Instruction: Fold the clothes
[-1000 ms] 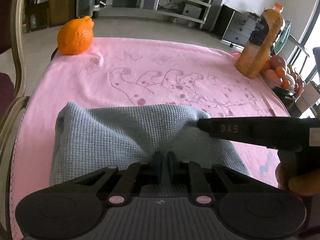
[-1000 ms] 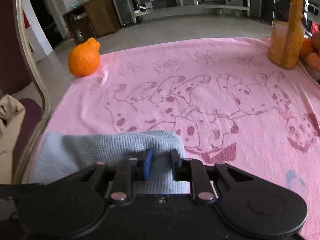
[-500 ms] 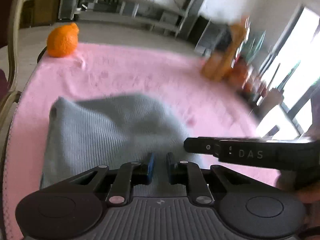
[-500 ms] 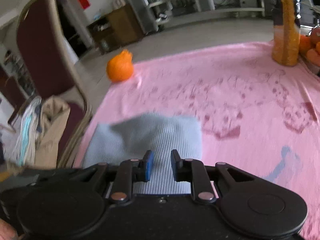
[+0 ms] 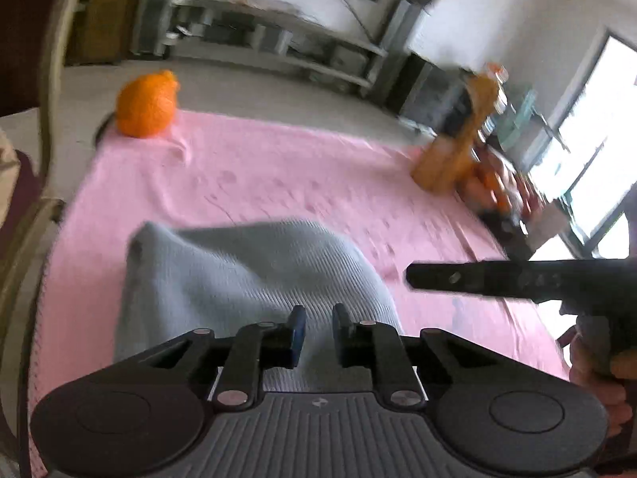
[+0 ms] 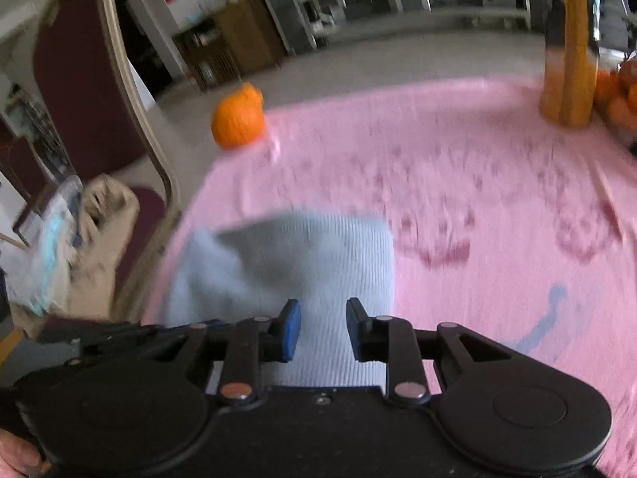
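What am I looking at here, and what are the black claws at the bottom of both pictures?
There is no robot. A person holds a hand-held gripper in each hand, and each has a wide-angle camera looking along its two fingers. One picture is from the left gripper and the other from the right gripper. The dark bar at the right of the left view is the right gripper seen from the side.

A pink towel covers the table. On it lie a folded grey-blue cloth, an orange and a bottle of orange drink. A chair stands beside the table.

Nothing looks held. The left pads stand slightly apart. The right jaws are opening, with the cloth below them and not pinched.
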`<state>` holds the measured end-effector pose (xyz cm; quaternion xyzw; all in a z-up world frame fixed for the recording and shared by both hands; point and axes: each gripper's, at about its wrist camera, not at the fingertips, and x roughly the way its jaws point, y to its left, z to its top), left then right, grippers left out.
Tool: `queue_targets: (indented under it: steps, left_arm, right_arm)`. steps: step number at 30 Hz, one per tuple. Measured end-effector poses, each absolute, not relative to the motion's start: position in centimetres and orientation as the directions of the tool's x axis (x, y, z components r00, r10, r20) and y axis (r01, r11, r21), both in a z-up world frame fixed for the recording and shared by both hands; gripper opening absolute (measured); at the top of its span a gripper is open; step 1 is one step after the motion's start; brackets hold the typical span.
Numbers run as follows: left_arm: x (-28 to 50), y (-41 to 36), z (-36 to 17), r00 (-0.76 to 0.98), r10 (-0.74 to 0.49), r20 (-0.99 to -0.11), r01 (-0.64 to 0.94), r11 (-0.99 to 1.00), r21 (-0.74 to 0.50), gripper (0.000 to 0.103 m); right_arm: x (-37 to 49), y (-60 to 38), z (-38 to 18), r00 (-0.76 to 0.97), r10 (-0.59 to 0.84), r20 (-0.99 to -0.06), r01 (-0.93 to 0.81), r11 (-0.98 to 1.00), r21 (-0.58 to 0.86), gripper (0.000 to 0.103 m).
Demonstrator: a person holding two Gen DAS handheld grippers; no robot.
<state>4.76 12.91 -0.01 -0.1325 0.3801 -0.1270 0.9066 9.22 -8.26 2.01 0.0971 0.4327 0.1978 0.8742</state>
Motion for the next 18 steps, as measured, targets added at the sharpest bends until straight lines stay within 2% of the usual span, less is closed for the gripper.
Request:
queue_targets:
  steps: [1,2,3,7,11,14,18]
  left_arm:
    - [5.5,12.7,-0.5,0.666,-0.309,-0.679,0.104,0.94,-0.325,0.013]
    - [6.2,12.4,-1.0,0.648,-0.285,-0.706,0.082,0.948,-0.307,0.013]
    - [6.8,11.9,-1.8,0.62,-0.254,-0.743,0.066,0.96,-0.274,0.013]
    - [7.9,11.3,-3.5,0.577,-0.206,-0.79,0.047,0.975,-0.219,0.013]
    - [7.9,12.1,-4.0,0.569,-0.211,-0.795,0.028,0.971,-0.237,0.014]
    - [8.2,12.3,-4.2,0.567,-0.2,-0.799,0.025,0.974,-0.226,0.014]
    - [7.5,12.3,-3.9,0.576,-0.205,-0.791,0.044,0.974,-0.22,0.014]
  right_arm:
    - [9.7,-8.4,2.5,0.564,0.441,-0.698,-0.266,0.897,0.352,0.019]
    - [10.5,-8.2,2.8,0.575,0.451,-0.682,-0.273,0.892,0.36,0.008]
    - [11.4,-7.7,2.8,0.58,0.456,-0.675,-0.277,0.889,0.364,0.007]
    - [15.4,-4.5,1.2,0.562,0.482,-0.672,-0.308,0.876,0.371,0.005]
    - [17.6,-1.7,-2.0,0.543,0.422,-0.726,-0.297,0.905,0.304,0.005]
    - [18.5,-0.5,-4.7,0.529,0.367,-0.765,-0.289,0.926,0.244,0.0]
    - [18.6,-0.7,-4.2,0.528,0.369,-0.765,-0.277,0.926,0.255,0.0]
